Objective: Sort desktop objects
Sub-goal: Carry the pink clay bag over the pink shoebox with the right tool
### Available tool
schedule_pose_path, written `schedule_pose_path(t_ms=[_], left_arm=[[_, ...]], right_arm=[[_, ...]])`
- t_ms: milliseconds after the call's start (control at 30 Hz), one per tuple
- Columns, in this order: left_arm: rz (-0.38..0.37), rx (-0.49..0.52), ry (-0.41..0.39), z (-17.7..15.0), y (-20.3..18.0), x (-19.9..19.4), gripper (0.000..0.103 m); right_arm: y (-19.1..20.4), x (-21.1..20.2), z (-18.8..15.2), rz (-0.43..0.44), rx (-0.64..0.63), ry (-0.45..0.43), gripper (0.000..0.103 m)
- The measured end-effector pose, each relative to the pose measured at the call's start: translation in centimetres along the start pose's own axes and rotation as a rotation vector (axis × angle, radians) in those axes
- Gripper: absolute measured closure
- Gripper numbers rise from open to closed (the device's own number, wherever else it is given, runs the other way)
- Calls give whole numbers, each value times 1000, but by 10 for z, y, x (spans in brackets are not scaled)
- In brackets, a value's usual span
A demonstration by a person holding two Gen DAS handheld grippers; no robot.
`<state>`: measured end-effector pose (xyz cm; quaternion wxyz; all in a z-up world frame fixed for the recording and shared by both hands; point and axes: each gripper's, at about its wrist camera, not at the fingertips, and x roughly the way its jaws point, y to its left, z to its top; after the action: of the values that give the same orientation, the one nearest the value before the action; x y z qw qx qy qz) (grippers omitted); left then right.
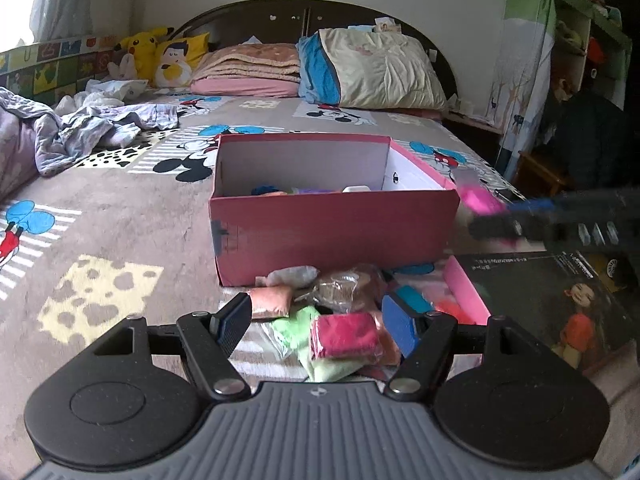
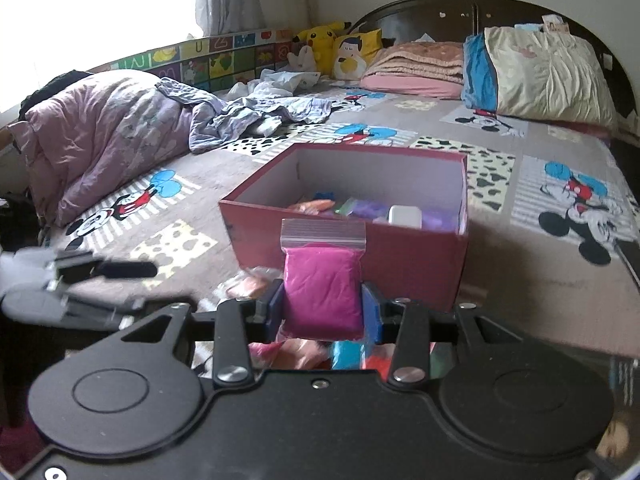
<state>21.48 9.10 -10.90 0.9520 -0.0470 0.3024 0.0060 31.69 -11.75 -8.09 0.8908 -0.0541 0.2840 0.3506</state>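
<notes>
only the right wrist view shows the right gripper [image 2: 323,312] with its jaws pinching a magenta clay bag [image 2: 322,289], held at 6 o'clock of the red box [image 2: 348,256] on the bed [image 2: 520,280]. the left wrist view shows the left gripper [image 1: 320,326], jaws spread over a pile of clay bags [image 1: 340,320], and a magazine [image 1: 560,304] at 3 o'clock whose print is too small to read.

Box contents [image 1: 308,190] mostly hidden behind front wall
</notes>
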Motion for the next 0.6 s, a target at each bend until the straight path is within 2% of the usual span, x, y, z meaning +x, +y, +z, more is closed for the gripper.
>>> schedule_pose_path(t_ms=[367, 600], left_arm=[[0, 25, -67, -28, -5, 3, 32], [-18, 32, -63, -40, -14, 10, 32]], right_arm=[[-15, 27, 34, -23, -46, 0, 64], [-22, 43, 53, -36, -74, 9, 64]])
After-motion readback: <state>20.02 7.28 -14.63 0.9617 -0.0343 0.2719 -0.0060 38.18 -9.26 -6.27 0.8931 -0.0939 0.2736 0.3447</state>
